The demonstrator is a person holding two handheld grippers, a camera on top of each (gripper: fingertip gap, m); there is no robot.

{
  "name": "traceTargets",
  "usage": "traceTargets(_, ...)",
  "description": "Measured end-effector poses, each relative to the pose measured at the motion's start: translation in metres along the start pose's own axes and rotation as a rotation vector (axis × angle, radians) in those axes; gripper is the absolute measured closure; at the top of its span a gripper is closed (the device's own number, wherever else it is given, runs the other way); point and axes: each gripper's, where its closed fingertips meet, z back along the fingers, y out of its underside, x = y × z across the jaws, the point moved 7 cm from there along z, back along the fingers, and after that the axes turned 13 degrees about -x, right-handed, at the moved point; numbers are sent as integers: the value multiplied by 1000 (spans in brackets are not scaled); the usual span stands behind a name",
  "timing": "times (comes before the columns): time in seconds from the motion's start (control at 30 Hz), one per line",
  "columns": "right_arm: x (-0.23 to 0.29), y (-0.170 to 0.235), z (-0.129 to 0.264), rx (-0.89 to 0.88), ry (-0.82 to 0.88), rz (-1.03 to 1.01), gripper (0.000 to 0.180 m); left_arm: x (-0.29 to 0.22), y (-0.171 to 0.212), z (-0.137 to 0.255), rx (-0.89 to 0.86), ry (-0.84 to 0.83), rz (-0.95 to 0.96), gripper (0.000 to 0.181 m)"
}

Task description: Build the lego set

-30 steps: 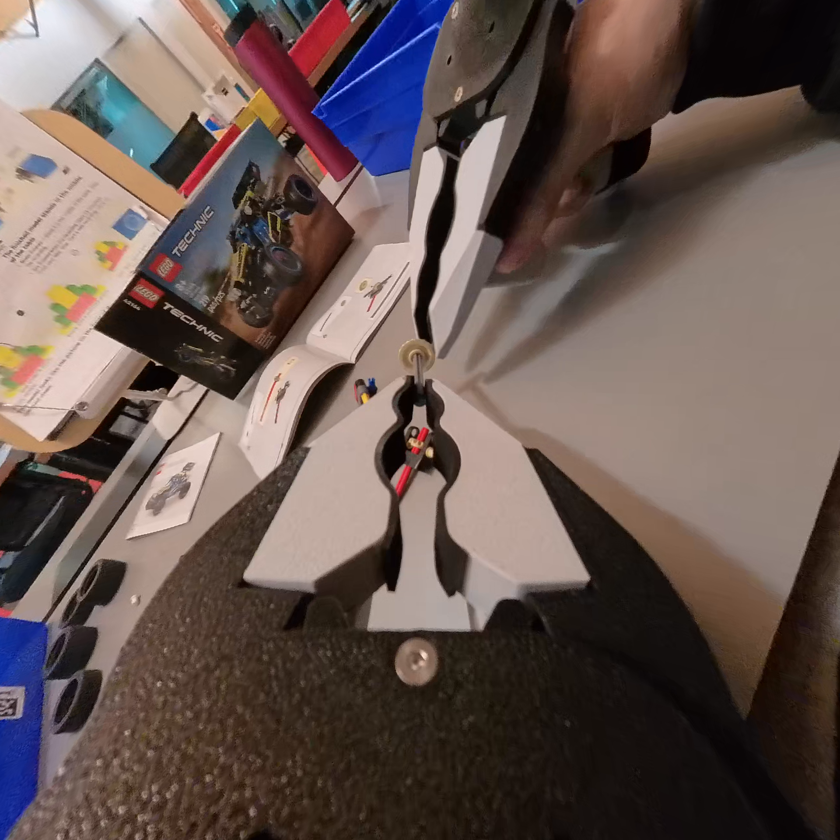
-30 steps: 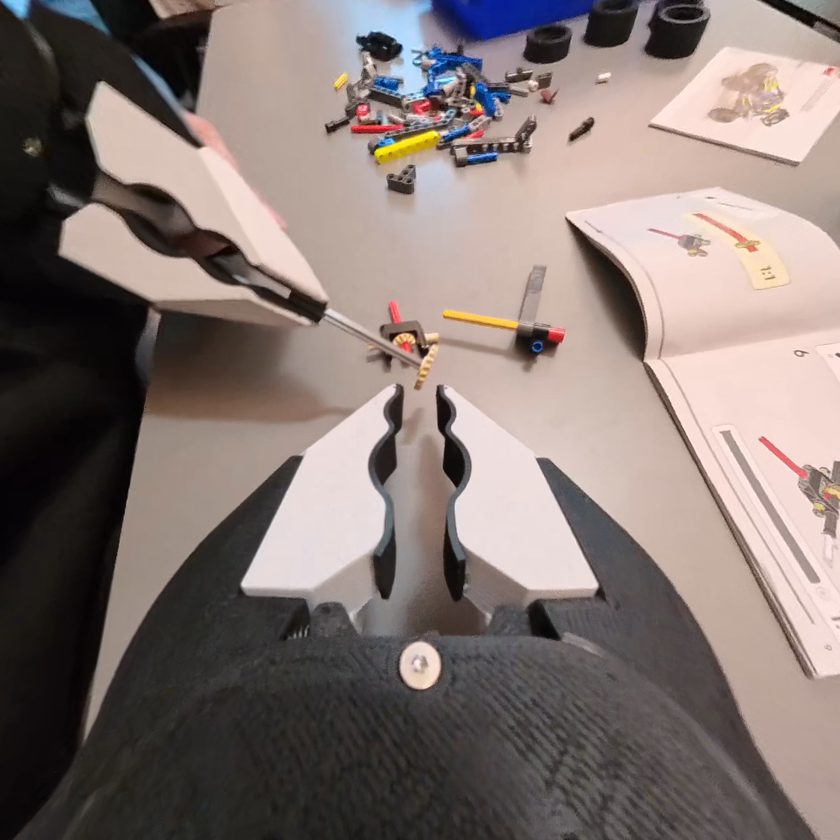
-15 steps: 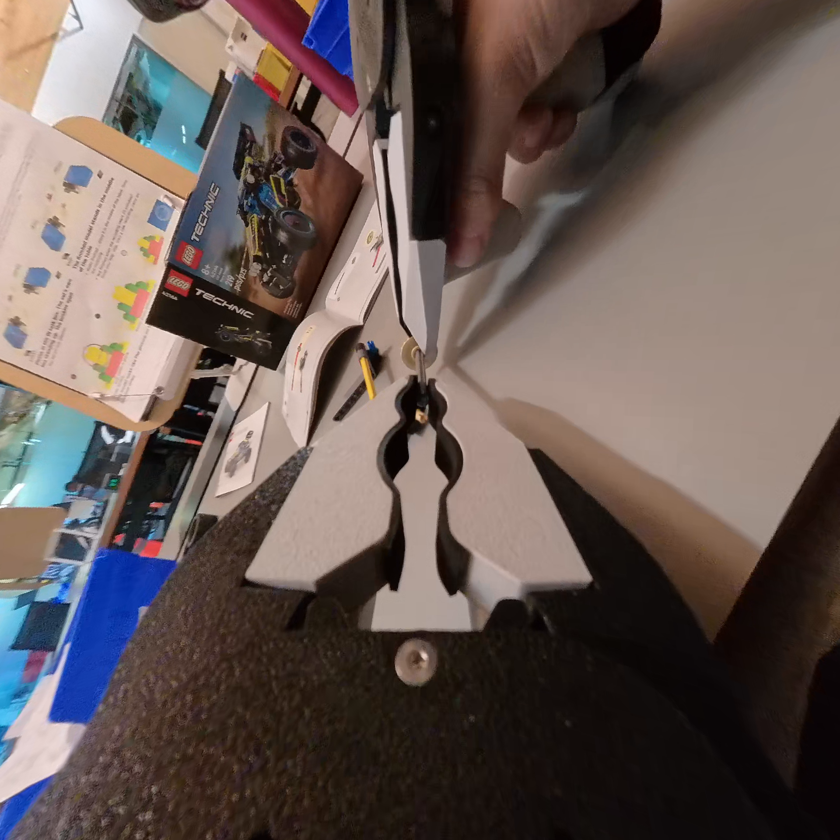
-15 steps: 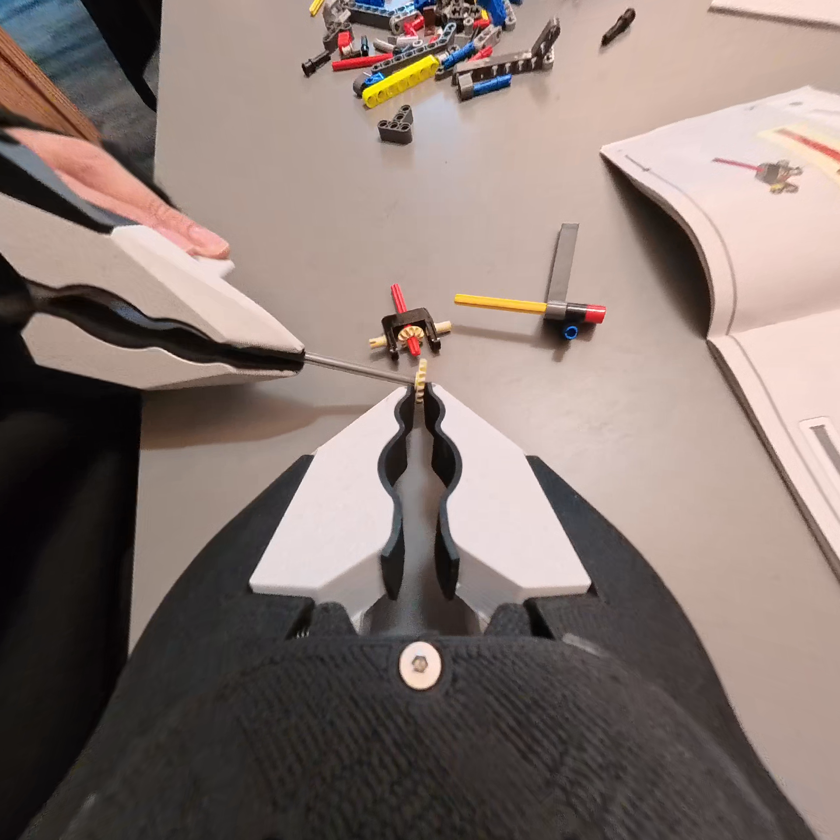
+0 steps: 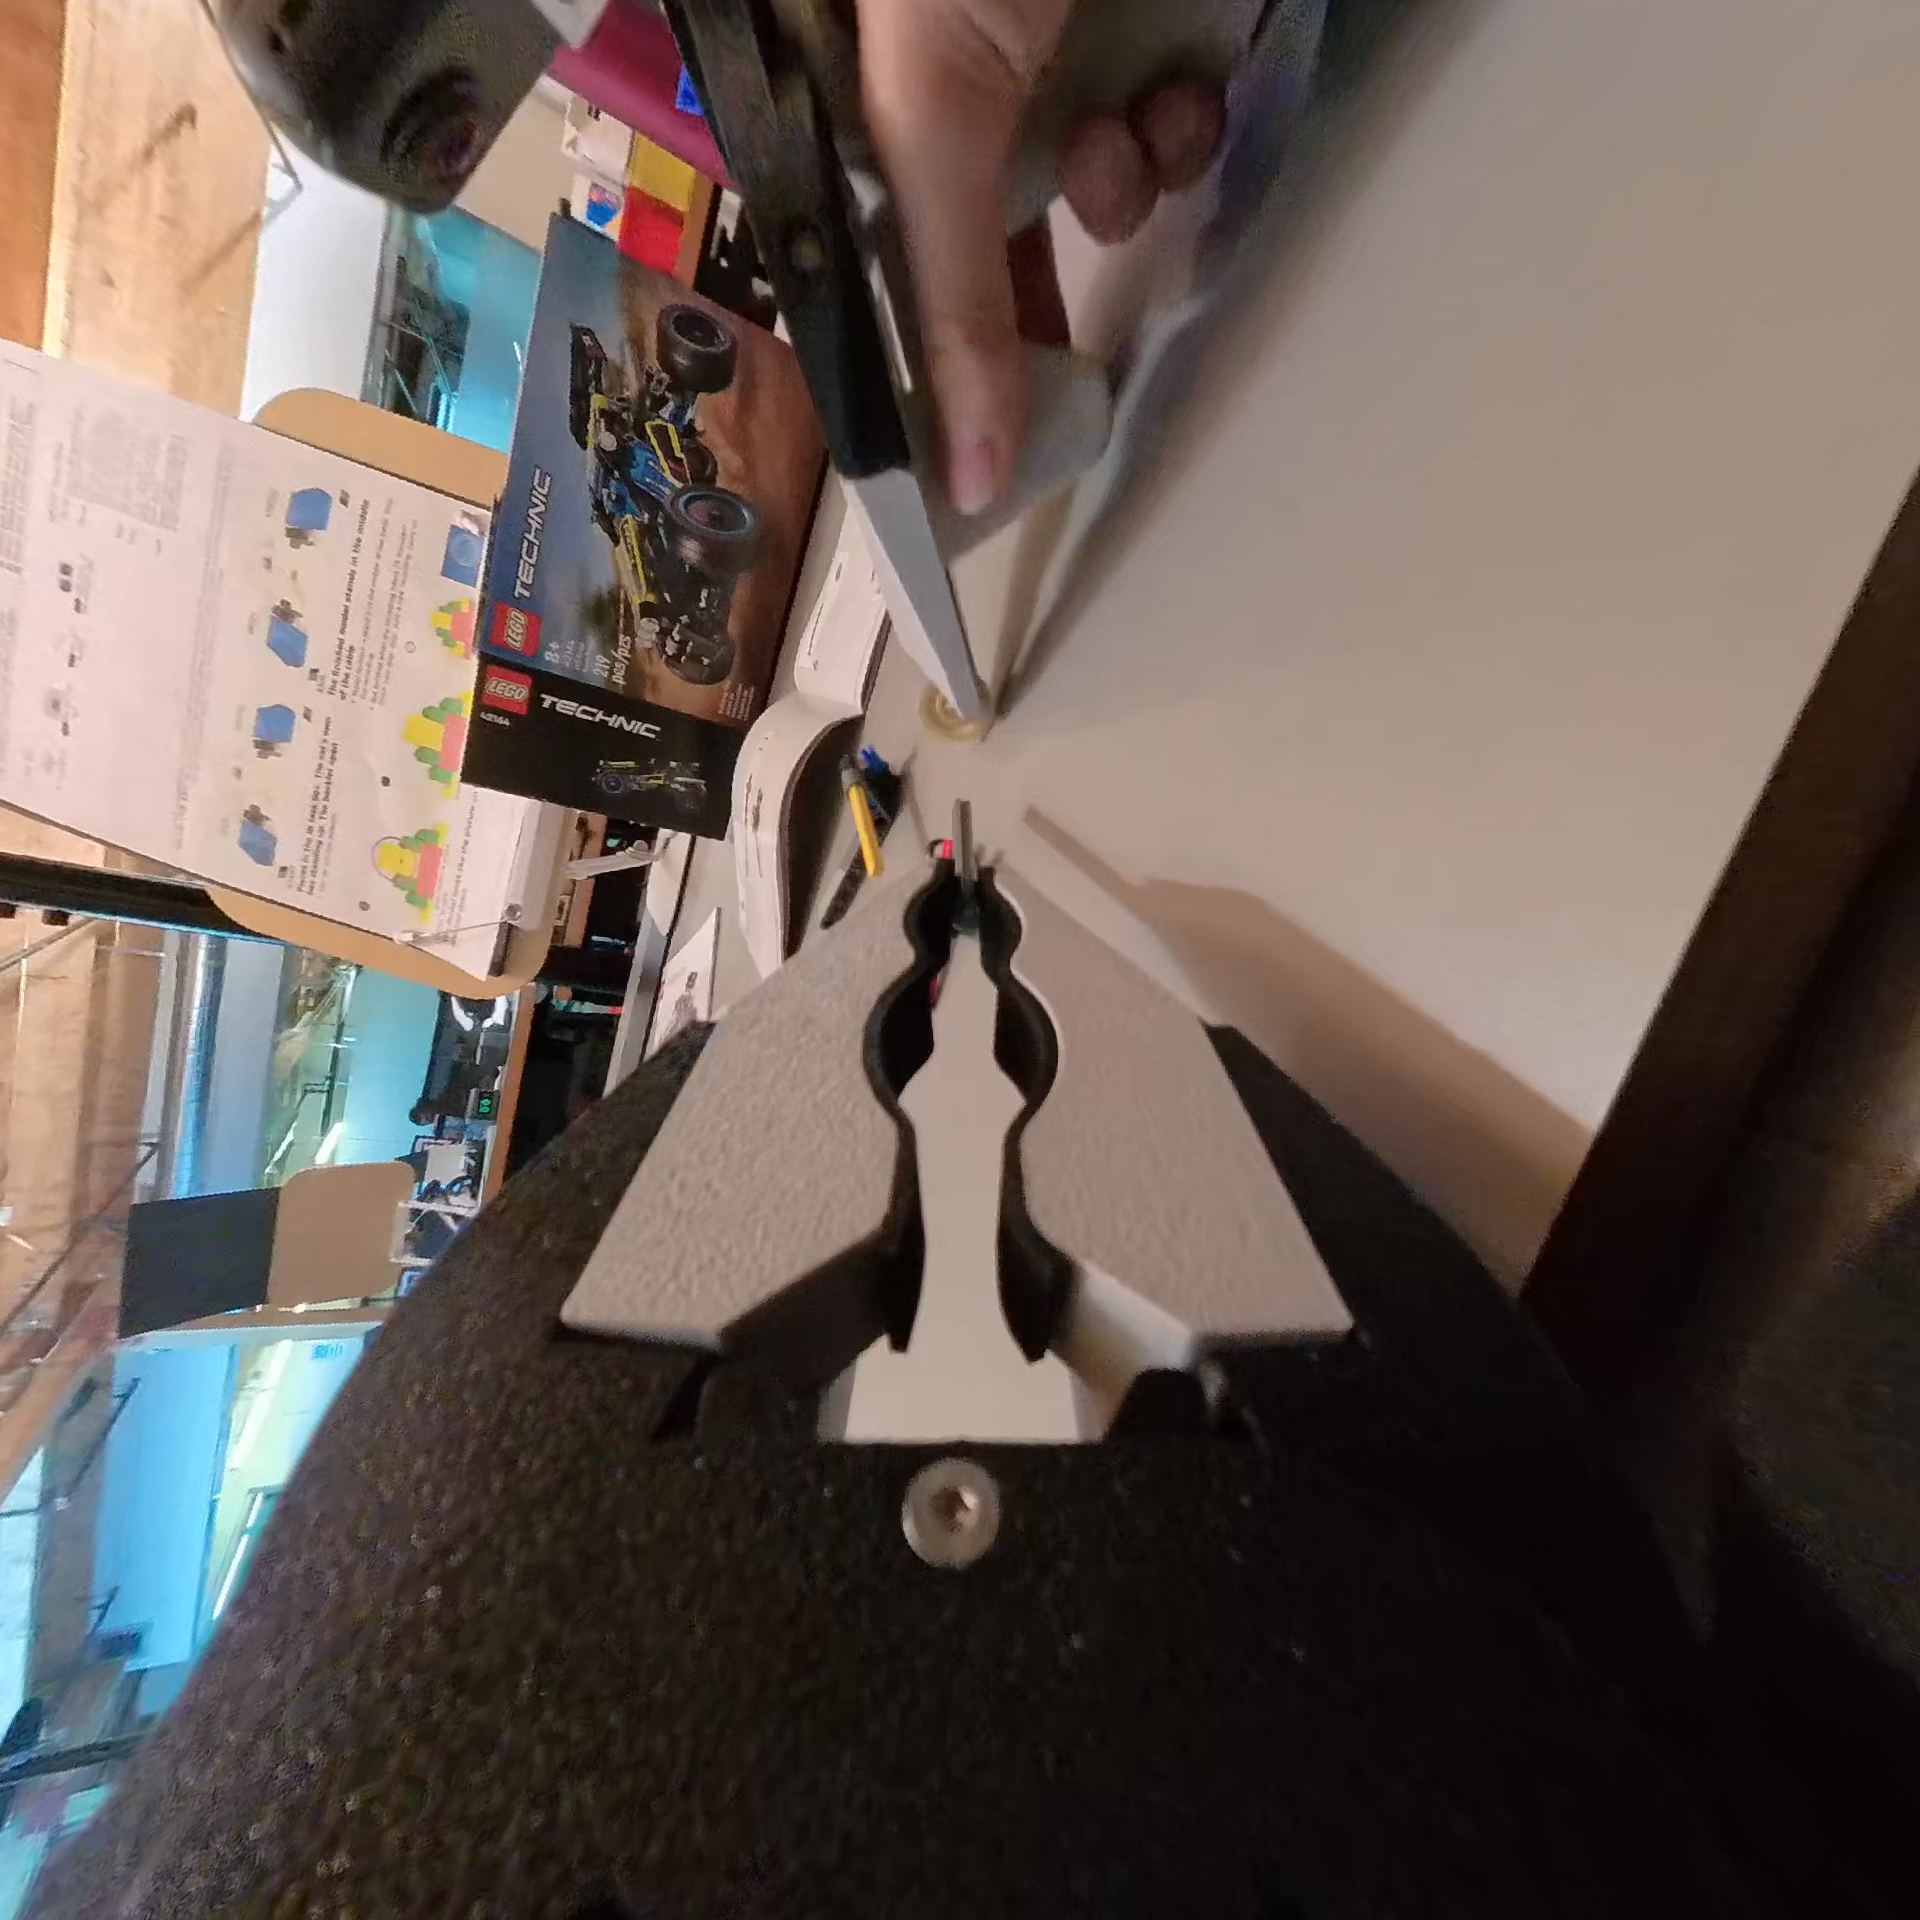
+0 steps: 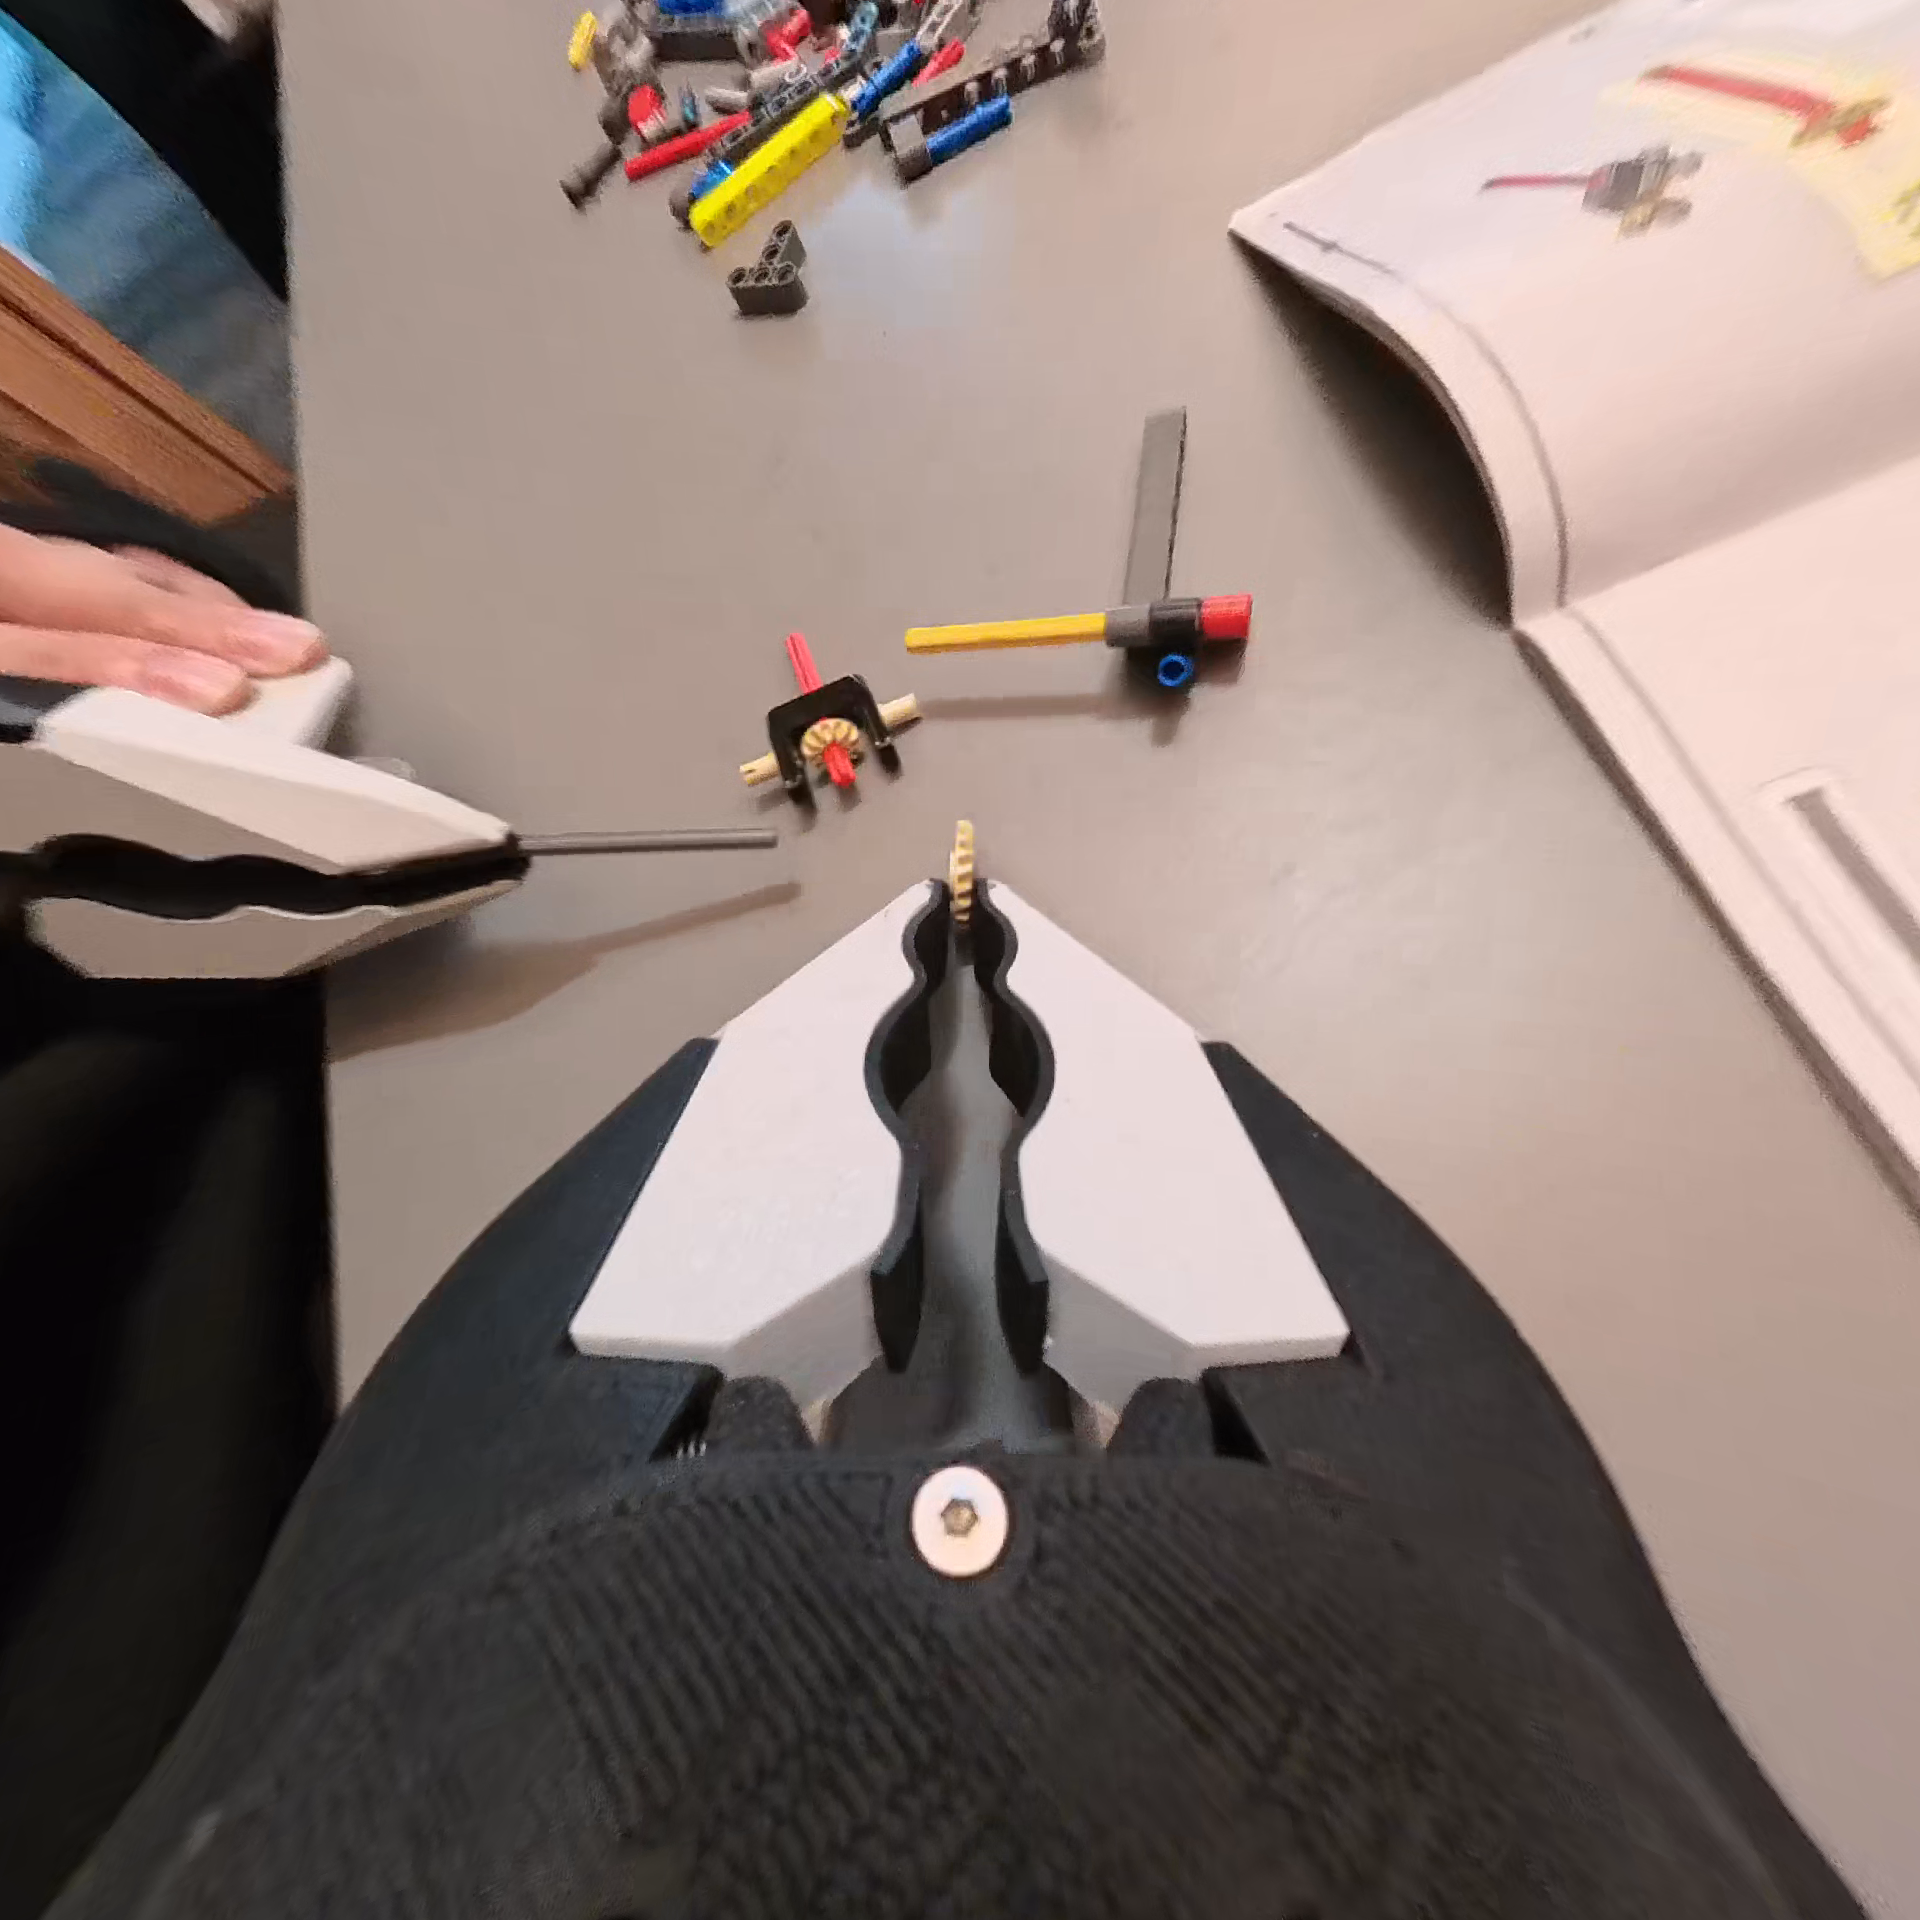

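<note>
My right gripper [image 6: 963, 894] is shut on a small tan gear [image 6: 963, 850], held on edge just above the grey table [image 6: 582, 499]. My left gripper [image 5: 961, 891] is shut on a thin dark grey axle [image 5: 962, 831]. In the right wrist view the left gripper [image 6: 507, 850] comes in from the left, and its axle [image 6: 649, 840] points at the gear with a gap between them. The gear [image 5: 948, 717] also shows in the left wrist view at the right gripper's tip. A black frame with a tan gear and red axle [image 6: 831, 732] lies just beyond.
A yellow axle joined to a grey beam and red piece [image 6: 1143, 618] lies to the right. A pile of loose parts [image 6: 810, 104] is at the far end. An open instruction booklet [image 6: 1662, 436] lies at the right. The set's box [image 5: 644, 520] stands behind.
The right gripper moved in open, shut on the tan gear that sat on the axle's end, and the gear has come off. Axle and gear are now apart.
</note>
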Motion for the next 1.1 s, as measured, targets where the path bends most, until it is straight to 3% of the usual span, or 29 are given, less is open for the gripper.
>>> traceTargets(0.03,-2,1,3,-9,-14,-53,177,-1,1,0,6,7,-3,178)
traceTargets(0.43,-15,8,30,-90,-30,-231,170,-9,13,-5,-3,97,-48,175)
traceTargets(0.6,-16,9,38,-108,-10,-232,156,-8,11,-5,-71,168,87,171)
traceTargets(0.77,-11,3,48,-52,209,-71,129,5,13,-2,-140,261,338,148)
traceTargets(0.83,2,-4,44,-31,239,22,133,11,15,0,-181,325,445,143)
traceTargets(0.97,35,-15,23,-20,124,157,164,41,31,1,-278,440,661,143)
traceTargets(1.1,36,-9,-1,45,103,308,174,66,70,-21,-241,535,672,145)
